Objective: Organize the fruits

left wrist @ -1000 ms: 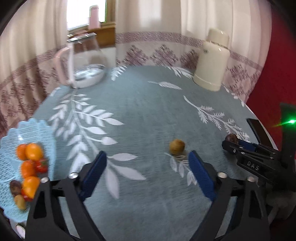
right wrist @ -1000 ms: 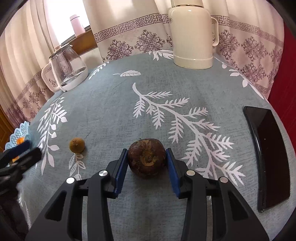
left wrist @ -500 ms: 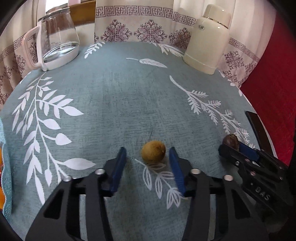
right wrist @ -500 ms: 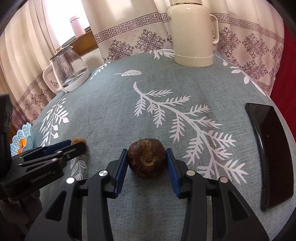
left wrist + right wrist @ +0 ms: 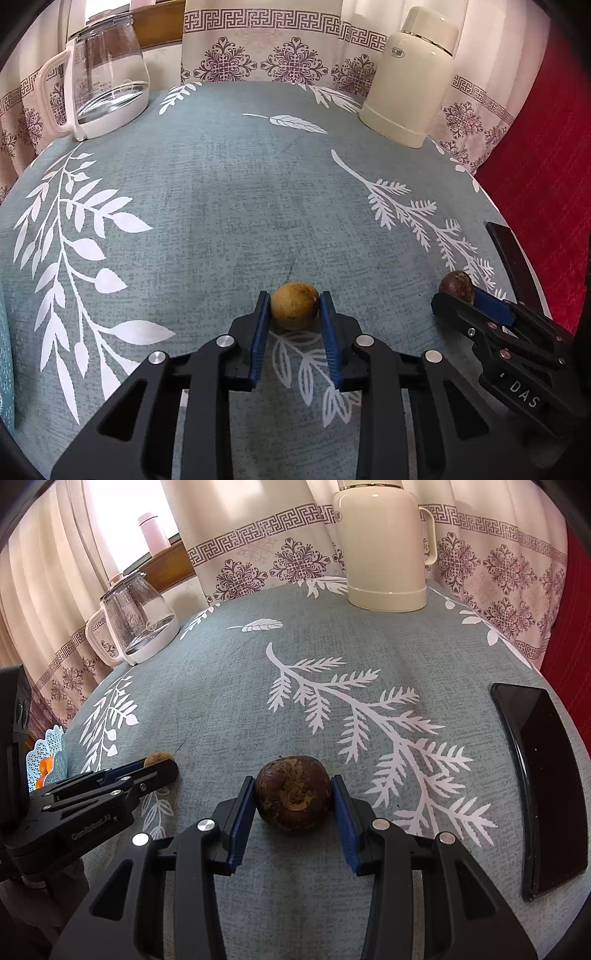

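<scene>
A small yellow-brown round fruit (image 5: 294, 305) rests on the teal leaf-print tablecloth (image 5: 221, 192), and my left gripper (image 5: 294, 312) is shut on it, blue pads touching both its sides. A larger dark brown fruit (image 5: 293, 794) sits between the blue pads of my right gripper (image 5: 293, 801), which is shut on it, still down on the cloth. In the left wrist view the dark fruit (image 5: 457, 285) shows at the right, held by the right gripper. The right wrist view shows the yellow-brown fruit (image 5: 159, 757) behind the left gripper's fingers.
A glass carafe (image 5: 107, 77) stands at the back left and a cream thermos (image 5: 408, 74) at the back right. A black phone (image 5: 543, 771) lies near the right table edge. A light blue lattice basket (image 5: 46, 753) with orange fruit sits at the far left.
My left gripper moved forward from the basket side to the yellow-brown fruit and shut on it. My right gripper has stayed shut on the dark fruit.
</scene>
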The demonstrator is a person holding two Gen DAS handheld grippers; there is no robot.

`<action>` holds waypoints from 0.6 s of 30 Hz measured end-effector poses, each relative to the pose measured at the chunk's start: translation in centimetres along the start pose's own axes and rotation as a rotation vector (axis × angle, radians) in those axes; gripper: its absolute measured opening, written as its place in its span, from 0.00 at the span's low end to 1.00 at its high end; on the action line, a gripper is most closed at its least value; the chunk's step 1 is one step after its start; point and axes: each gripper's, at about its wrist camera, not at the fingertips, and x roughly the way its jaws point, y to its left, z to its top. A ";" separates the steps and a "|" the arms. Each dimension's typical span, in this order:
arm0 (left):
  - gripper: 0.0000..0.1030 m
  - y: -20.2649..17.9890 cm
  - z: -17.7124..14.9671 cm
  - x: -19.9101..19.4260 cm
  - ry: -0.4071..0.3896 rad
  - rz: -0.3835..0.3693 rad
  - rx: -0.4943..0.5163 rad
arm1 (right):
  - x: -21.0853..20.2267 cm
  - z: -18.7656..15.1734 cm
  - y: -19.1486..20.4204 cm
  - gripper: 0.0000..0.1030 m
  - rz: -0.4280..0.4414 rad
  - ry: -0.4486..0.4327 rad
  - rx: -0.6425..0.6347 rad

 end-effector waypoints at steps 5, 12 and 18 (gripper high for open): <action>0.27 0.0 0.0 0.1 -0.003 0.005 -0.007 | 0.0 0.0 0.0 0.40 0.000 0.000 0.000; 0.27 0.0 -0.1 -0.5 -0.011 0.013 -0.015 | -0.2 0.0 0.0 0.40 0.013 -0.011 0.001; 0.27 0.0 -0.4 -1.8 -0.036 0.034 -0.009 | -0.8 -0.1 0.2 0.40 0.027 -0.042 -0.010</action>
